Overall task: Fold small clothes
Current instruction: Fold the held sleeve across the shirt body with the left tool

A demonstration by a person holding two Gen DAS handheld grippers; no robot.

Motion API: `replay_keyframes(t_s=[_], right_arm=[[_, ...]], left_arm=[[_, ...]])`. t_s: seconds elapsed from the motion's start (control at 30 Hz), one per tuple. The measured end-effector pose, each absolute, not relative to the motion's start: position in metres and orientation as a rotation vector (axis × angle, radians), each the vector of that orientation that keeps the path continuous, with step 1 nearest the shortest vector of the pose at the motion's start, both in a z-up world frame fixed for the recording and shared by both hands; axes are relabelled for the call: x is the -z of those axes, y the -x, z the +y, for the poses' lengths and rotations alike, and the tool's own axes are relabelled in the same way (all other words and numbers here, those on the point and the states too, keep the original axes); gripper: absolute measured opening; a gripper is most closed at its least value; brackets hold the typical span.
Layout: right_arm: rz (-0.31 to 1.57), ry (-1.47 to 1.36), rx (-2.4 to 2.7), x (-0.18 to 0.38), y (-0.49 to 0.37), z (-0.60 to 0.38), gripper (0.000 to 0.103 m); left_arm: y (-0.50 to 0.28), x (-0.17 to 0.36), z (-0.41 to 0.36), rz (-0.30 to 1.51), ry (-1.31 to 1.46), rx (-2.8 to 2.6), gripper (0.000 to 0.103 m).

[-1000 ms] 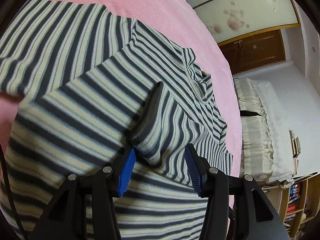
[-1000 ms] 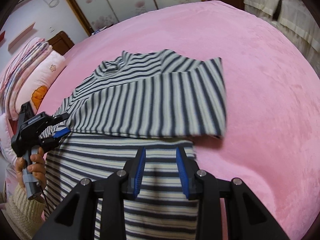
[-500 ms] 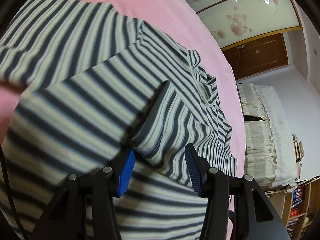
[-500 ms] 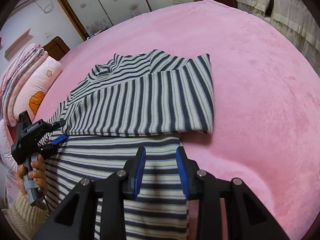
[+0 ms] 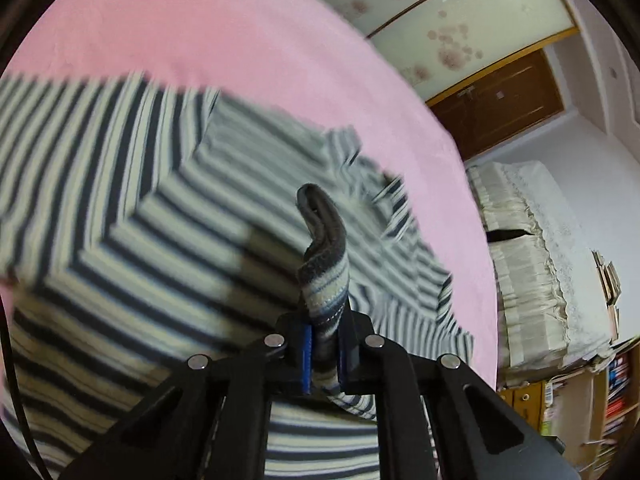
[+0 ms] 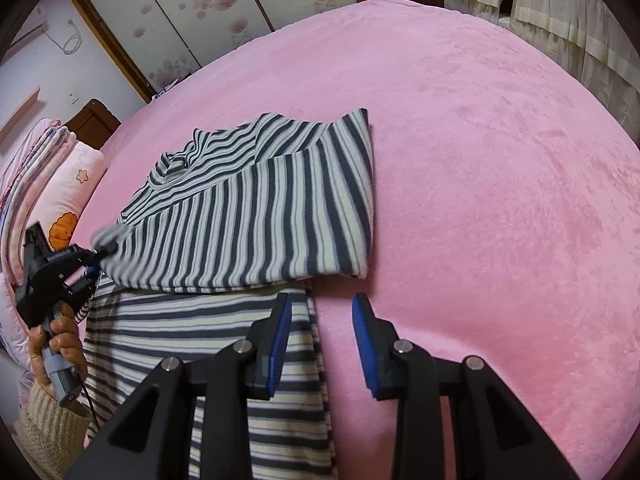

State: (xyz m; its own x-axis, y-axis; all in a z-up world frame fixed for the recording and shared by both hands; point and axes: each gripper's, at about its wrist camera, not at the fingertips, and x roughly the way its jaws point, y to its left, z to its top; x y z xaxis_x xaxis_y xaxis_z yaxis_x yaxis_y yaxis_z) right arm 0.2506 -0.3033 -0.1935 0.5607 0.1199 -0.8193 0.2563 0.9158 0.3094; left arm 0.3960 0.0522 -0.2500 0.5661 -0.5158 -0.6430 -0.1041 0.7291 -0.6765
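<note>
1 sleeve cuff (image 5: 325, 264) stands pinched inside the left claw (image 5: 323, 354).

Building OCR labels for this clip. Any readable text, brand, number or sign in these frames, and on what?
Nothing legible.
Left gripper body carries a small white label: too small and blurred to read.
Book spines on the shelf: too small to read.
Striped shirt, pink blanket, cartoon pillow: no lettering visible.

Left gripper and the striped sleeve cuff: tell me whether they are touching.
Touching. The left wrist view shows the left gripper shut on the striped sleeve cuff, the fabric pinched between both blue pads and sticking up past them.
</note>
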Motion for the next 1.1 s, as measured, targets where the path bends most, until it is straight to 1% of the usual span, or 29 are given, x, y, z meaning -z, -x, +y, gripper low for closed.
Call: replay_keyframes(t_s=[0.17,0.3,0.6,0.87,1.1], right_arm=[[0.970,-0.406,0.083,0.191,-0.252,-0.301,0.032],[0.975,-0.386,0.091,0.190,-0.254,-0.300,0.032],[1.006,-0.341,0.102,0.198,-0.267,-0.297,0.032],[1.033,-0.365,0.073,0.203,-0.294,-0.306,0.032],[1.035,-0.398,0.086,0.202,-0.312,-0.321,0.032]], left_arm=[[-0.391,0.213,0.067,0.837,0.675,0.222,0.007],[-0.392,0.204,0.093,0.801,0.658,0.177,0.007],[-0.390,0.230,0.144,0.827,0.698,0.071,0.007],[-0.368,0.266,0.145,0.866,0.699,0.020,0.007],[-0.361,0.275,0.148,0.851,0.719,-0.016,0.007]])
